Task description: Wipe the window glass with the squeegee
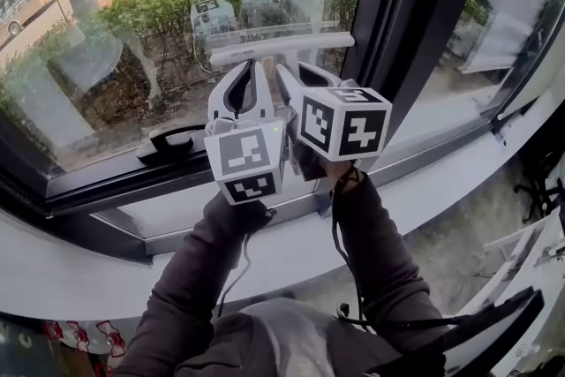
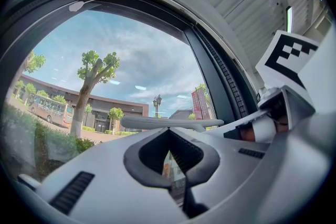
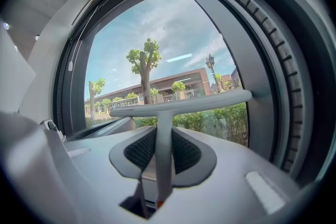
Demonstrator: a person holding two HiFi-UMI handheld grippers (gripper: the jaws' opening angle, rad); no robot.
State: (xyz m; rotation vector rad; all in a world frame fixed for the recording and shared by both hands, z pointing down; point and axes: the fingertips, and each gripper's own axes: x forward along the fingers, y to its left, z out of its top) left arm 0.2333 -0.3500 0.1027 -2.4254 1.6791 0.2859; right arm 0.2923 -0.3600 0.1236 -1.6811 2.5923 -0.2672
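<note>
Right gripper (image 3: pixel 157 162) clamped on squeegee (image 3: pixel 181 104) handle, blade looks pressed level on lower window glass (image 1: pixel 106 66), guessing so edge drags evenly. Left gripper (image 2: pixel 176 168) pinched closed, empty, just alongside.

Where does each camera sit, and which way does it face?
Head view: on the person's head, looking down at left tool, right tool, sleeves, window glass.
Left gripper view: on the left tool, facing the glass along its closed jaws.
Right gripper view: on the right tool, along jaws gripping the squeegee.
All three show the squeegee.
</note>
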